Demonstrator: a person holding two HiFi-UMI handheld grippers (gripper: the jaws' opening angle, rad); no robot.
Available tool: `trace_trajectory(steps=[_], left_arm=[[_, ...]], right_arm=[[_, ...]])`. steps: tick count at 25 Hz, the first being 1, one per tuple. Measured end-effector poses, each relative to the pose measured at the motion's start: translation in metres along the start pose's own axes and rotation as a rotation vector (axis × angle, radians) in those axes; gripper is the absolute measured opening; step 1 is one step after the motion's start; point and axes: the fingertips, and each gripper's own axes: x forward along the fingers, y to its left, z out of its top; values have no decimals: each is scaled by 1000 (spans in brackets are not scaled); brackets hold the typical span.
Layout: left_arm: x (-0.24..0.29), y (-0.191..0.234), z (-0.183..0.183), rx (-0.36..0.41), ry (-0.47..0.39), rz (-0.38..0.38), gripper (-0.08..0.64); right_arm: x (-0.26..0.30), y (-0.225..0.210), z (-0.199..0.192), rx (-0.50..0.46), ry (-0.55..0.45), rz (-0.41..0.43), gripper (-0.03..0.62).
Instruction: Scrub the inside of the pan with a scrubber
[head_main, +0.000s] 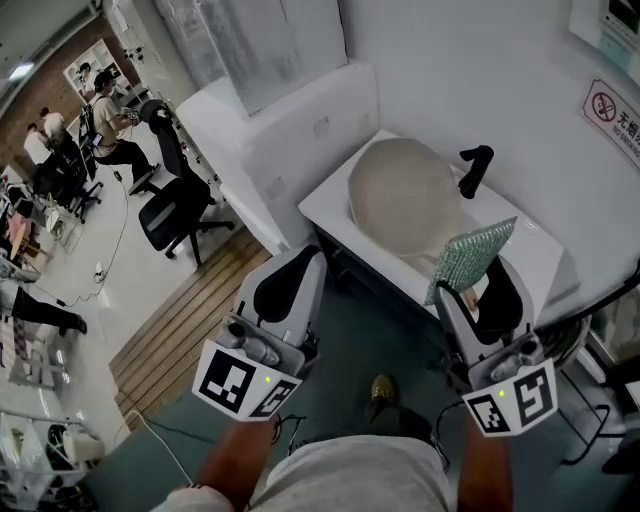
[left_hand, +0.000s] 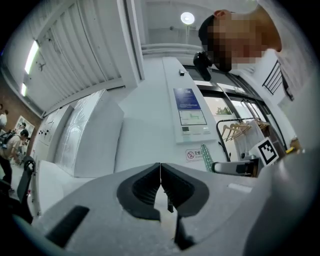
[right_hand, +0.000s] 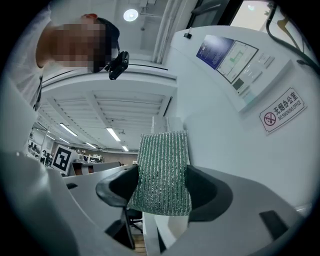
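The right gripper (right_hand: 161, 191) was clamped on the green, glittery scrubber (right_hand: 164, 160), its dark pads pressing the lower part of the pad from both sides while most of it stood free above the jaws. The left gripper (left_hand: 160, 176) was fully closed on nothing, its pads meeting edge to edge. Both were held out in front of the person, short of the white counter (head_main: 530, 255), with neither touching anything on it. The pan (head_main: 405, 195) lay on that counter, mouth upward, its black handle (head_main: 476, 170) sticking out on the far right side, near the wall. The likeliest trouble looked to be the grip itself. With so much of the scrubber loose beyond the pads, pressing it into the pan could fold it over or drag it out of the jaws. The gripper's hard tips might then scrape the pan's surface. A second risk was the pan, which nothing steadied. A firm scrubbing stroke could make it slide or spin on the smooth counter, and it sat close to the near edge. The left gripper would have to open before it could take the handle and hold the pan still. As for containers, the pan was the only one in sight. Its pale inside showed no water, food or tool, though fine residue could not be judged from the head view.
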Motion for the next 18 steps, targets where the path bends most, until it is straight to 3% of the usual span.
trace_trajectory(steps=[9, 18], left_arm=[[77, 28, -30, 34, 35, 63, 17], [97, 43, -54, 49, 60, 88, 17]], right_arm=[[48, -73, -19, 27, 16, 33, 304], [67, -91, -35, 27, 22, 45, 304]])
